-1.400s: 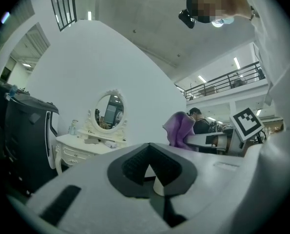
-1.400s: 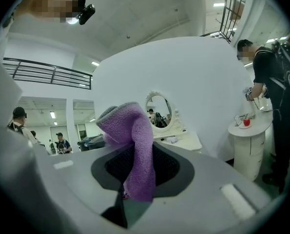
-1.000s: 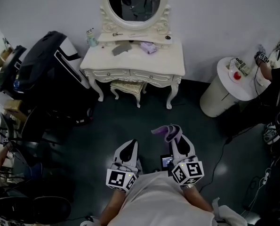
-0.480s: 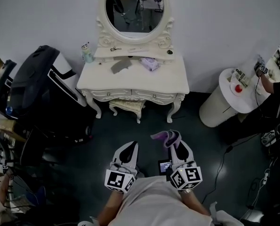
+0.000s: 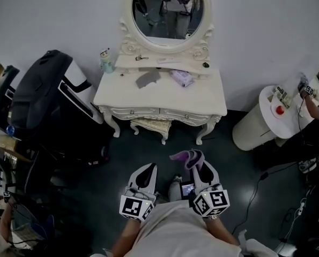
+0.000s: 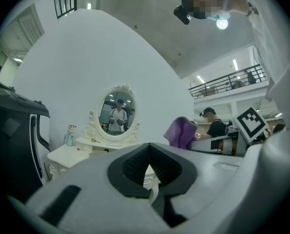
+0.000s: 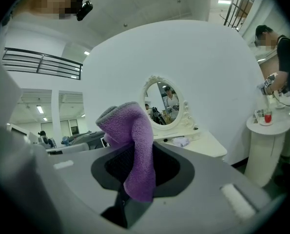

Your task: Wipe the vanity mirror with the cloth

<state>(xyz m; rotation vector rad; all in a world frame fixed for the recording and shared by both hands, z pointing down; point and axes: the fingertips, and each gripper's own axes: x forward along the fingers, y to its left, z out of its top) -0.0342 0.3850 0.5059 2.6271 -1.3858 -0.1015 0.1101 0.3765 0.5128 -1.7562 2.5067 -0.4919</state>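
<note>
The purple cloth point(image 5: 187, 156) is pinched in the right tongs point(image 5: 200, 168). The jaws are closed tight on its middle, so one end sticks up and the other hangs down in front. It looks held this way so a soft, loose bit is ready to rub on glass. The left tongs point(image 5: 147, 171) have nothing in them, and their jaws are closed together with only a tiny chink between the black pads. They seem to be just waiting, since one cloth needs only one holder. Both tongs sit low and close to the person's body, side by side, and point at the vanity. The oval mirror point(image 5: 168, 9) stands upright at the back of the white surface point(image 5: 164, 96), against the wall, and it is well apart from the cloth. There is dark floor between the person and the vanity, so I think no wiping has begun and the person must first walk closer. A grey rag point(image 5: 148, 78), a small lilac thing point(image 5: 182, 77) and a little bottle point(image 5: 105, 61) lie on the surface below the mirror. The cloth will need to go over them to get to the glass without knocking them.
</note>
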